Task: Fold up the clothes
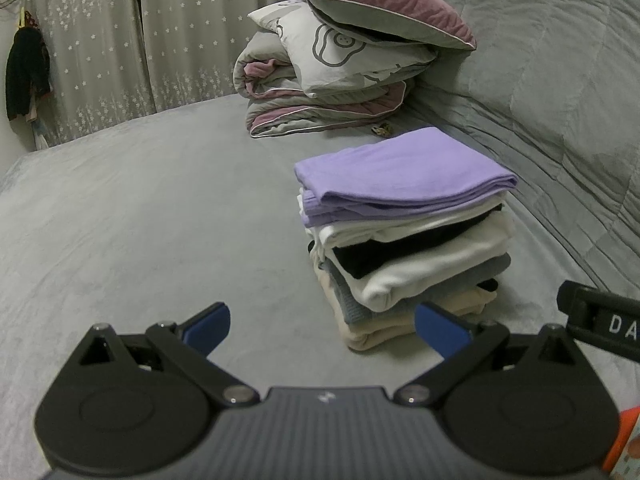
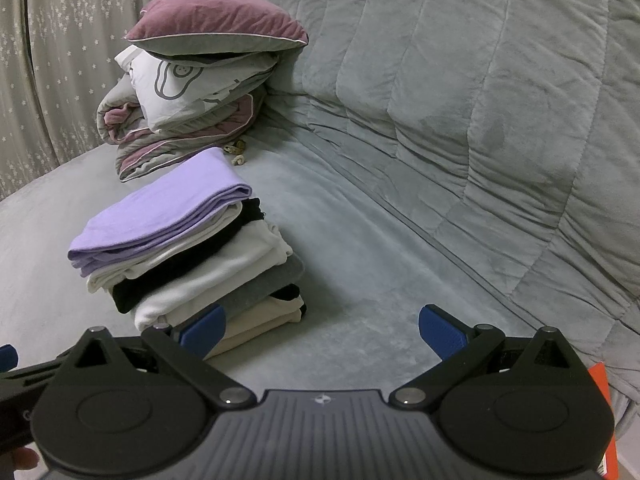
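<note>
A stack of folded clothes (image 1: 404,240) rests on the grey bed, with a lilac garment (image 1: 400,168) on top and white, black, grey and beige pieces beneath. My left gripper (image 1: 322,330) is open and holds nothing; it hovers just short of the stack, which lies ahead to the right. In the right wrist view the same stack (image 2: 192,256) sits ahead to the left, topped by the lilac garment (image 2: 160,212). My right gripper (image 2: 322,332) is open with nothing in it, its left finger close to the stack's beige bottom layer.
Folded quilts and a mauve pillow (image 1: 384,4) are piled at the back of the bed sheet (image 1: 140,208). A padded grey quilt (image 2: 500,100) rises along the right. Star-patterned curtains (image 1: 100,40) hang behind, with a dark garment (image 1: 26,72) at the left. The right gripper's body (image 1: 604,320) shows at the right edge.
</note>
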`<state>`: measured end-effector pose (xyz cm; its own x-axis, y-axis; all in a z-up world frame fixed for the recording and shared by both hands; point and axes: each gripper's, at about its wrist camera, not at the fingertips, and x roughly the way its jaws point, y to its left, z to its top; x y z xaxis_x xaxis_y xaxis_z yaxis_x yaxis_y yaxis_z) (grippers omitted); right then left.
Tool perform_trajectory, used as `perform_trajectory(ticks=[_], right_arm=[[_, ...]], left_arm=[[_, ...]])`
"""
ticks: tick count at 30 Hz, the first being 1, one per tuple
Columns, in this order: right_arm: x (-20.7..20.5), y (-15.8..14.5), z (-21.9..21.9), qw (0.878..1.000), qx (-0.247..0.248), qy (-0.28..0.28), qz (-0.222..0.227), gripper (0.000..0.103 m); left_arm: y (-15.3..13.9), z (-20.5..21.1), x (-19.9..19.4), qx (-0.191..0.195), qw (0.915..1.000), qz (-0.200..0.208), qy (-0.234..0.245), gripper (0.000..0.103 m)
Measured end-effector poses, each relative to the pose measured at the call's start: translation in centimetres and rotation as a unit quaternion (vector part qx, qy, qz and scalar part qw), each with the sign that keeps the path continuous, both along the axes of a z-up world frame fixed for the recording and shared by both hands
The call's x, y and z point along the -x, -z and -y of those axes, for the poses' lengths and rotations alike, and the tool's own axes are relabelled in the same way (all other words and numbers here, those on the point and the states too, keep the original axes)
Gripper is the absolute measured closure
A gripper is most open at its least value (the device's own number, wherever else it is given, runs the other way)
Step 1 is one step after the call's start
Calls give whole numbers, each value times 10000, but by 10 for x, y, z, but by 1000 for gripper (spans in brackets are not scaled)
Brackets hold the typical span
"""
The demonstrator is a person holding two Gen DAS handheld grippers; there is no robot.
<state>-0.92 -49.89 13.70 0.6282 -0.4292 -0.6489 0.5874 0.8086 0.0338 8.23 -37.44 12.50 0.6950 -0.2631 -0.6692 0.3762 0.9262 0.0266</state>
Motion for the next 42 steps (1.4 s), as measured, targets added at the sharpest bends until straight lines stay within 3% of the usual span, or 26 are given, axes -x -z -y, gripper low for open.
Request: perform_trajectory(ticks=[20, 25, 37, 42], right_arm=[[12, -14, 6, 9998, 126, 124, 64, 0], [25, -31, -14, 9993, 354, 67, 130, 0], [62, -50, -83, 9988, 95, -338, 353, 0], [82, -64, -107, 9981, 361, -367, 325, 0]], left_arm=[[-17, -17, 15, -135, 9993, -186, 302, 0], [-30, -40, 31, -194, 9992, -134, 315, 0], [-66, -105, 78, -208, 9996, 101, 154, 0], [-73, -125, 94, -95, 9998, 112, 145, 0]])
